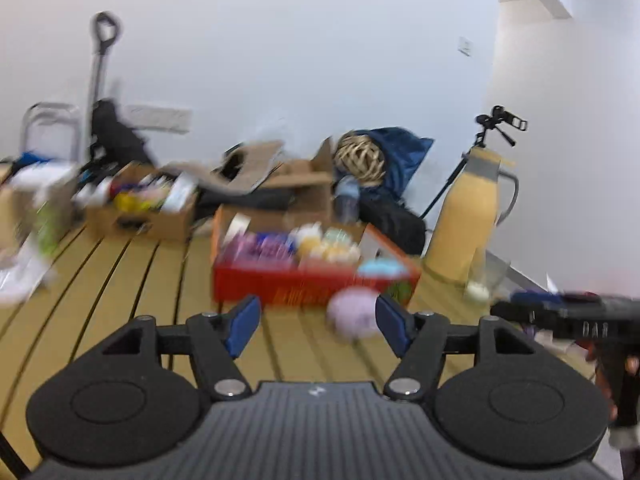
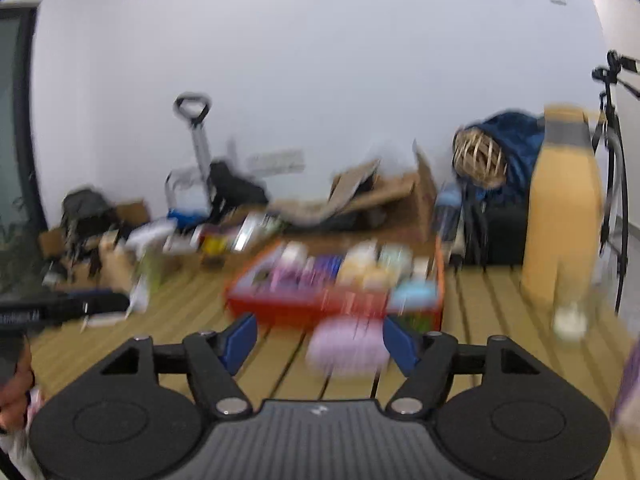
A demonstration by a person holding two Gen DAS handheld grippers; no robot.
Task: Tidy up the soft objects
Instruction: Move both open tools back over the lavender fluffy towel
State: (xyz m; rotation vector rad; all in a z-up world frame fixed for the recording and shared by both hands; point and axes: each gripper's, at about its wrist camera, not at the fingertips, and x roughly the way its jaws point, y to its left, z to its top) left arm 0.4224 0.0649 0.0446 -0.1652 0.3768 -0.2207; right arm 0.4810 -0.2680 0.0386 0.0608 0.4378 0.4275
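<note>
Wooden slatted table; cardboard box.

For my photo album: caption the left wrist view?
Open left gripper nears a lilac soft ball before a red basket.

Plain white wall fills the background, even diffuse light, both views motion-blurred. Slatted wood tabletop with dark gaps runs toward the wall. Tall yellow jug stands on the tabletop's right side; a black tripod sits just behind the jug against the wall. Left of the jug: a blue bag with a woven ball against it, then open cardboard boxes. Far left of the jug, a trolley handle rises against the wall. In the right wrist view a dark door frame shows at the far left edge. Small wall plate above the jug.
</note>
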